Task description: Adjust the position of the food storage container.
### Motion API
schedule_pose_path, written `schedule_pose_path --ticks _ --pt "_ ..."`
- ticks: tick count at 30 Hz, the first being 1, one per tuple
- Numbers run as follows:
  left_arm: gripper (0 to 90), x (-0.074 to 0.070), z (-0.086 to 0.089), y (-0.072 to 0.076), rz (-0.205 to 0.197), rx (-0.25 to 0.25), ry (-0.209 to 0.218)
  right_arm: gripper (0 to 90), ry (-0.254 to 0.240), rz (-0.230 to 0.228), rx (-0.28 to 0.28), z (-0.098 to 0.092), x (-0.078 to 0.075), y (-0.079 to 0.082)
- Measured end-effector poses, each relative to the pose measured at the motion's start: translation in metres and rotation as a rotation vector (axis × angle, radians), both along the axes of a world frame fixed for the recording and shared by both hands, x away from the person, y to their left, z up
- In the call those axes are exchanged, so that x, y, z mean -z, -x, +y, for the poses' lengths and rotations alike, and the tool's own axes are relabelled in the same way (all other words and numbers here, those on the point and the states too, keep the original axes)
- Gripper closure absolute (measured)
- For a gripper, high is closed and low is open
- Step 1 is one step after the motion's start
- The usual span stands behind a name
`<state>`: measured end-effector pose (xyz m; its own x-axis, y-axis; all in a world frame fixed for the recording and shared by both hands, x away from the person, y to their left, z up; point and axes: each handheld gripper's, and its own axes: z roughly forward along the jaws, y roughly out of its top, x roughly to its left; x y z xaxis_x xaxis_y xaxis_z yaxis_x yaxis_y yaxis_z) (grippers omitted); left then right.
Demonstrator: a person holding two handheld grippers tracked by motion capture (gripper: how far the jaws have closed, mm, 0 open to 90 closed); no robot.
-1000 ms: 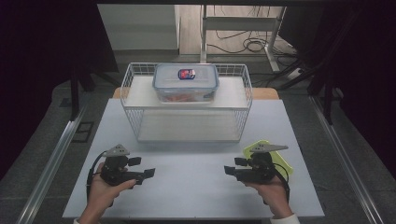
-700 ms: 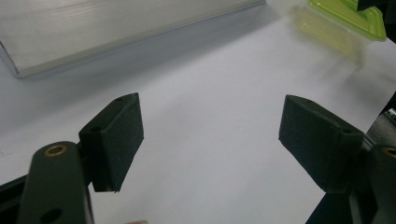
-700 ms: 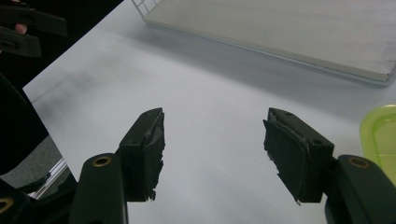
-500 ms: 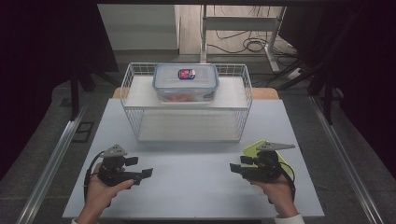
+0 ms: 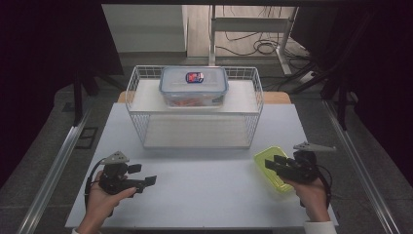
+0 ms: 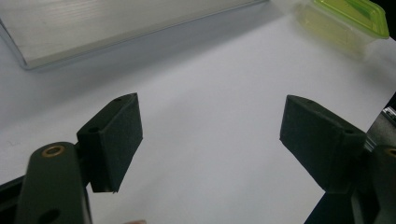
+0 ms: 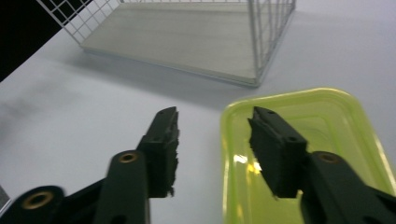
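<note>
A yellow-green plastic container (image 5: 269, 170) lies on the white table at the front right; it also sits at the top right of the left gripper view (image 6: 348, 18). My right gripper (image 5: 272, 162) hovers over it. Its jaws have just been closing and straddle the container's left rim (image 7: 226, 140), one pad over the table, one over the container (image 7: 331, 121), without pressing on it. My left gripper (image 5: 143, 174) rests at the front left, jaws wide open (image 6: 210, 126) over bare table.
A white wire basket rack (image 5: 139, 122) stands mid-table, its flat base (image 7: 187, 42) low and a shelf above. A clear lidded box (image 5: 194, 87) with a blue-and-red label sits on that shelf. A metal rail (image 5: 53, 170) runs along the left of the table (image 5: 204, 195).
My right gripper has moved right, over the yellow-green container, and its jaws have narrowed. The left gripper has stayed where it was.
</note>
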<state>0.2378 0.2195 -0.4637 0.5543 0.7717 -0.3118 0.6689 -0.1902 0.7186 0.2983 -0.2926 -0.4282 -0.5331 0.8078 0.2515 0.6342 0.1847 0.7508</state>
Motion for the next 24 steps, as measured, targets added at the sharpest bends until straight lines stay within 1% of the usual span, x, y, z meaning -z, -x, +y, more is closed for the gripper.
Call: schedule_pose_path --ticks 2,3,5,6,7,8,10,12,15,17,18,20,22,23,24 --pt "21.0 0.000 0.000 0.000 0.011 0.015 0.034 60.3 0.005 -0.010 0.010 -0.006 0.002 0.001" --pt "20.9 -0.001 -0.001 0.000 0.004 0.011 0.014 66.6 0.008 -0.018 0.019 -0.010 0.004 0.001" --pt "20.9 -0.002 -0.005 0.001 -0.013 -0.005 -0.039 75.3 0.013 -0.024 0.034 -0.016 0.007 0.001" --pt "20.8 -0.002 -0.005 0.001 -0.010 0.000 -0.031 80.5 0.027 -0.019 0.045 -0.021 0.009 -0.001" --pt "20.7 -0.001 -0.005 0.001 -0.003 0.008 -0.014 84.3 0.037 -0.021 0.055 -0.023 0.010 -0.002" --pt "20.7 0.000 -0.005 0.000 -0.001 0.008 -0.015 88.3 0.046 -0.022 0.077 -0.028 0.011 -0.006" --pt "20.7 0.001 -0.007 0.000 0.004 0.004 -0.031 88.7 0.055 -0.022 0.118 -0.034 0.013 -0.015" --pt "20.7 0.002 -0.009 0.000 0.003 0.009 -0.041 88.7 0.081 -0.027 0.144 -0.037 0.013 -0.025" --pt "20.6 0.002 -0.009 0.000 0.003 0.013 -0.032 88.7 0.104 -0.051 0.201 -0.043 0.011 -0.041" --pt "20.6 0.002 -0.008 0.000 0.006 0.015 -0.026 88.7 0.131 -0.054 0.230 -0.047 0.010 -0.054" --pt "20.6 0.003 -0.008 0.000 0.009 0.016 -0.024 88.7 0.132 -0.053 0.235 -0.048 0.010 -0.058" --pt "20.6 0.004 -0.008 -0.001 0.016 0.013 -0.023 88.7 0.167 -0.037 0.244 -0.049 0.012 -0.069" --pt "20.7 0.005 -0.008 0.000 0.016 0.012 -0.042 88.7 0.201 -0.011 0.247 -0.049 0.016 -0.078" --pt "20.7 0.005 -0.010 0.000 0.017 0.021 -0.040 88.7 0.212 0.006 0.240 -0.047 0.017 -0.085" --pt "20.7 0.005 -0.010 0.000 0.017 0.021 -0.040 88.7 0.212 0.006 0.240 -0.047 0.017 -0.085"
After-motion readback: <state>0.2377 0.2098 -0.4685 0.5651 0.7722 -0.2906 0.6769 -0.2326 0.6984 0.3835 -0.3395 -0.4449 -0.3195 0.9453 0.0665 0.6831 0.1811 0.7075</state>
